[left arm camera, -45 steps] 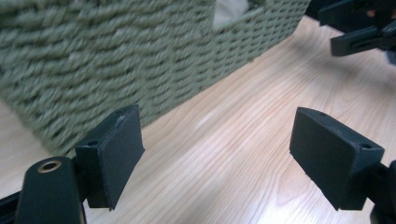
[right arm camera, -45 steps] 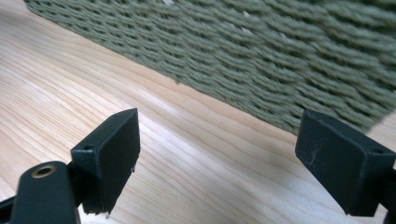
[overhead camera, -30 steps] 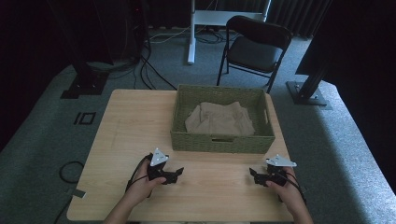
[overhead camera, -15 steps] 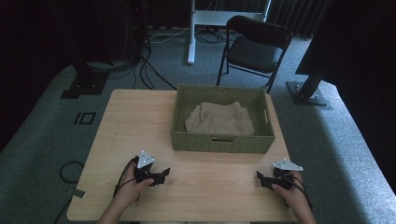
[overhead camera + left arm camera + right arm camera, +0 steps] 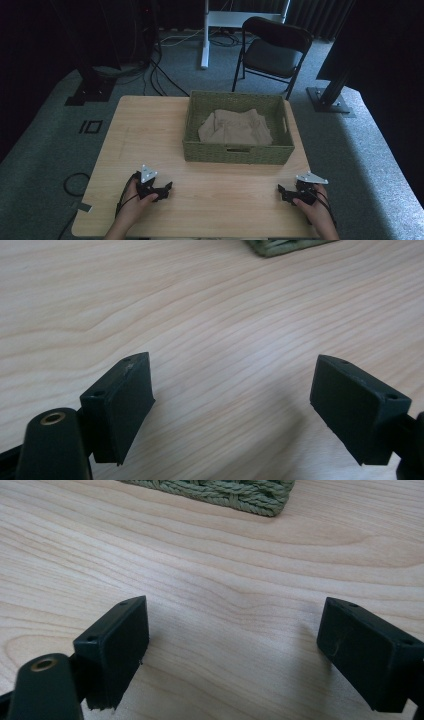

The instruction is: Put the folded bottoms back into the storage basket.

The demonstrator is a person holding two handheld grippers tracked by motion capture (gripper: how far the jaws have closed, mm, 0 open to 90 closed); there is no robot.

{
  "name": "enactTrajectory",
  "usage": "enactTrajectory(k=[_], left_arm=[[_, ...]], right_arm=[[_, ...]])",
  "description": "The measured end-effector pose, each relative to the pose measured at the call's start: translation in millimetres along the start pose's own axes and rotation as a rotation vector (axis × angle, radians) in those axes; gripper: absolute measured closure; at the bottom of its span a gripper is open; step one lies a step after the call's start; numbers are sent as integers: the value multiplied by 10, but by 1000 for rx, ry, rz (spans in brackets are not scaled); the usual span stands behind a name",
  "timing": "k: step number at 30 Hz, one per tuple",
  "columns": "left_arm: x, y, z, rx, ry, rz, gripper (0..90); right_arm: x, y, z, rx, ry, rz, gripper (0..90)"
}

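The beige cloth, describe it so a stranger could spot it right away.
On the light wooden table a green woven basket stands at the far middle. The beige cloth lies crumpled inside it, the one soft, pale thing there.

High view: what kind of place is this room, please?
Probably a recording studio or lab: dark curtains around, cables on grey carpet, stand bases, a folding chair, and one wooden table with a basket.

high: above, facing forward-down, far | gripper views: low, close over table (image 5: 150, 125) | shared: basket (image 5: 225, 492)
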State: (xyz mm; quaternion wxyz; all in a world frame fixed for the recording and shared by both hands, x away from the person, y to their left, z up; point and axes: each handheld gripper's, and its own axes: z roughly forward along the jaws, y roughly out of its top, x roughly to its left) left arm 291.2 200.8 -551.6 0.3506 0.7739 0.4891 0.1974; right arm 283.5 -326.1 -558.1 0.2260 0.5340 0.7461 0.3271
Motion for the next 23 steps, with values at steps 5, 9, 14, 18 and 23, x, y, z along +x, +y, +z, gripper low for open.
enactTrajectory(k=[5,9,14,18,23], left_arm=[[10,-5,1,19,29,5,184],[-2,12,30,35,71,6,135],[-30,42,70,36,125,-51,113],[-40,47,76,35,139,-65,113],[-66,58,89,35,168,-92,111]], right_arm=[[8,2,3,1,-7,8,123],[19,8,9,2,-16,16,121],[19,8,10,2,-16,16,121],[19,7,10,1,-16,16,121],[19,7,11,0,-16,16,121]])
